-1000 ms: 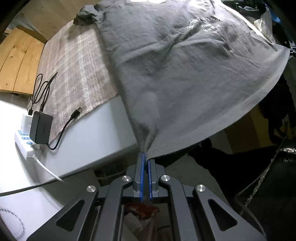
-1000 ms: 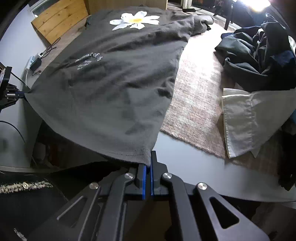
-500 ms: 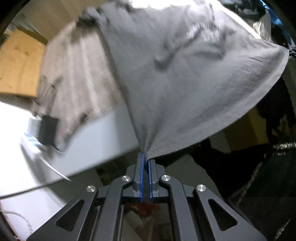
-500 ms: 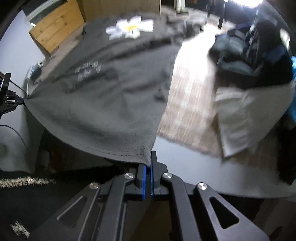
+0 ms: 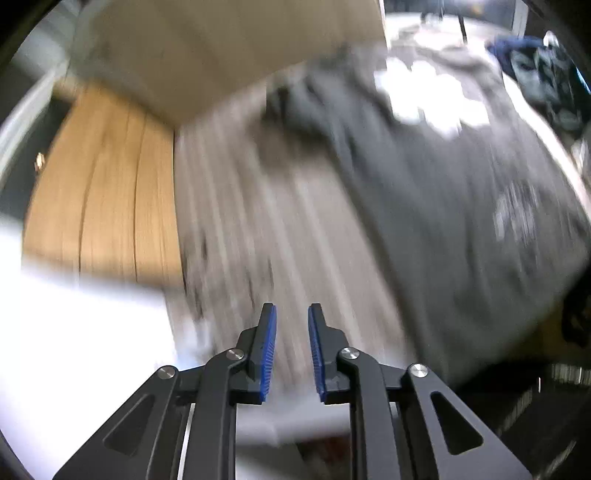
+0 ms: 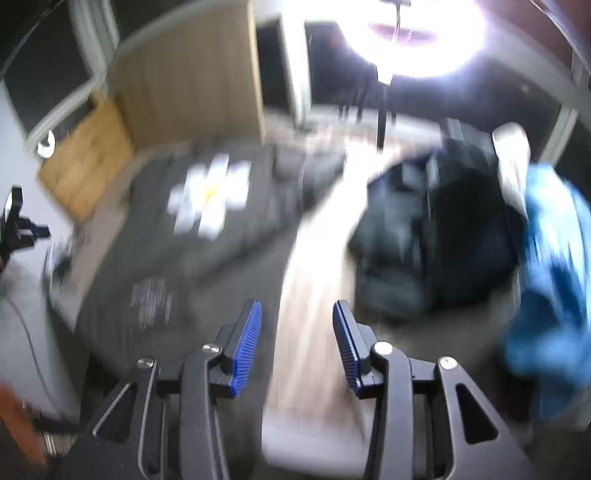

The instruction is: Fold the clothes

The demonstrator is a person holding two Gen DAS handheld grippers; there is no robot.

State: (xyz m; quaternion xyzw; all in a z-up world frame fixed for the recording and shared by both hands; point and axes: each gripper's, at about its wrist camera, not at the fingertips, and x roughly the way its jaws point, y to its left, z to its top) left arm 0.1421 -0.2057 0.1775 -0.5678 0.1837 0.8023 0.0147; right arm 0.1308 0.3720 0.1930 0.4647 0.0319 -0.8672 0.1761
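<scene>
Both views are blurred by motion. A dark grey T-shirt (image 5: 443, 192) with a white daisy print (image 6: 210, 195) and small white lettering (image 6: 149, 301) lies spread on a striped mat (image 5: 266, 236). My left gripper (image 5: 291, 314) stands open above the mat, left of the shirt, with nothing between its blue pads. My right gripper (image 6: 297, 310) is open too, over the mat at the shirt's right edge, holding nothing. In the right wrist view the left gripper (image 6: 37, 229) shows at the far left.
A heap of dark clothes (image 6: 432, 236) and a blue garment (image 6: 550, 280) lie right of the shirt. A wooden board (image 5: 103, 192) is at the mat's far left. The white table (image 5: 74, 350) runs in front. A bright lamp (image 6: 421, 33) glares behind.
Both grippers have let go of the shirt's hem corners and opened. The shirt has dropped flat onto the mat. Both cameras have swung upward and forward over the table.
</scene>
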